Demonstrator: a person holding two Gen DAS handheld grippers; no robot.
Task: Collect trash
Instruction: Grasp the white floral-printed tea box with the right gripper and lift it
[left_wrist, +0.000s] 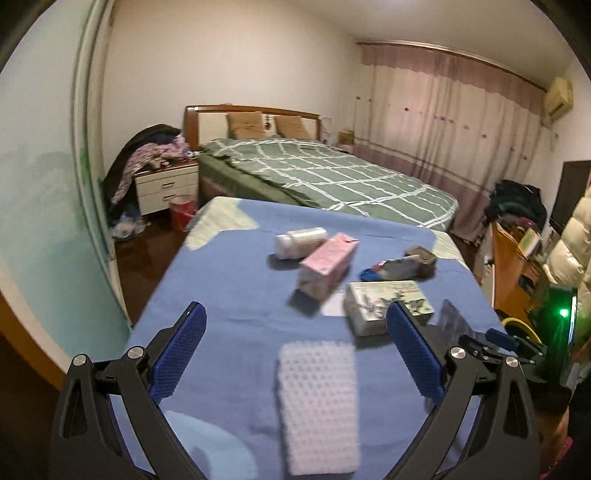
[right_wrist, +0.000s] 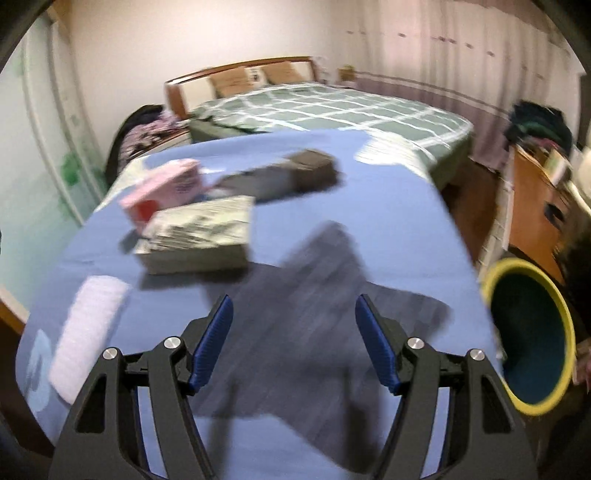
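Trash lies on a blue-covered table (left_wrist: 229, 325). In the left wrist view I see a white bottle (left_wrist: 301, 242) lying on its side, a pink carton (left_wrist: 327, 266), a dark wrapper (left_wrist: 400, 267), a green-white box (left_wrist: 384, 304) and a white foam pad (left_wrist: 319, 410). My left gripper (left_wrist: 295, 325) hangs open above the near table, with the foam pad below its fingers. My right gripper (right_wrist: 293, 314) is open and empty over bare blue cloth. The right wrist view shows the pink carton (right_wrist: 166, 188), the box (right_wrist: 201, 234), the wrapper (right_wrist: 284, 175) and the foam pad (right_wrist: 88, 332).
A dark bin with a yellow rim (right_wrist: 532, 343) stands off the table's right edge. Behind the table is a bed with a green checked cover (left_wrist: 332, 173). A nightstand (left_wrist: 166, 188) and a red bucket (left_wrist: 183, 212) sit at the left, a wooden desk (left_wrist: 517, 266) at the right.
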